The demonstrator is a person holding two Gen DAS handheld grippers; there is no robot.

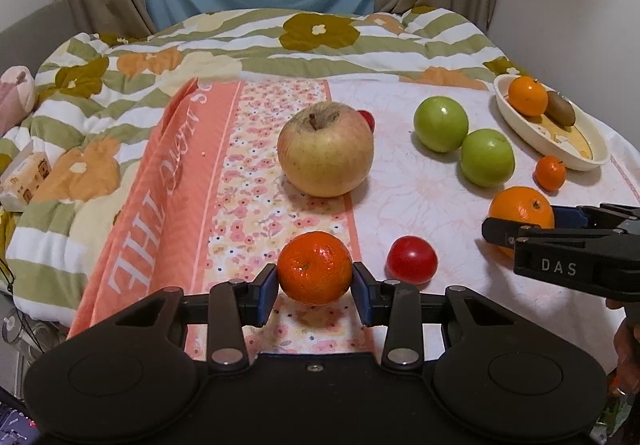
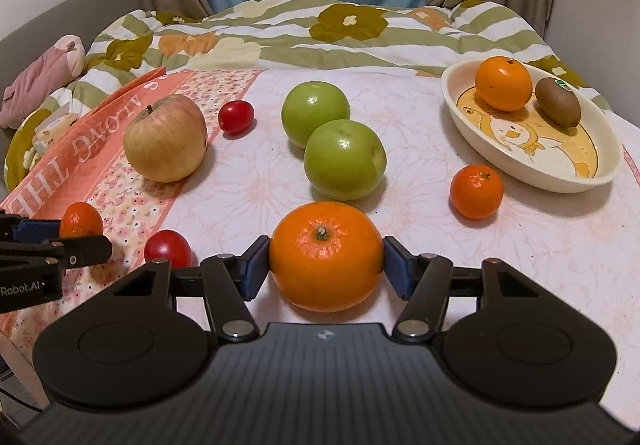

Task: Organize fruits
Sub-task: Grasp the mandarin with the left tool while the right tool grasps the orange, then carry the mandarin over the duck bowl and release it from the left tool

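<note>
A: Where's the fruit being handled?

B: Two pieces. The left gripper [image 1: 315,287] is clamped on a mandarin [image 1: 314,267] near the front edge of the cloth [image 1: 400,213]. The right gripper [image 2: 326,269] has an orange [image 2: 326,255] between its blue pads [image 2: 254,265], which look to be touching its sides; it sits on the cloth

A: How will they handle?

B: Probably light, with a firm but giving peel. The skin looks glossy, so a squeeze across the widest part, as now, seems the safest hold. Round fruit may roll if let go

A: Where could they go?

B: A cream dish [image 2: 520,173] sits at the far right, holding another orange [image 2: 503,84] and a kiwi [image 2: 558,102], with bare room at its near end

A: What's in the way?

B: Two green apples [image 2: 345,159], a small mandarin [image 2: 476,191] just before the dish, a big apple [image 1: 325,149], tomatoes [image 1: 411,259]. The cloth's front edge is close behind both grippers
</note>
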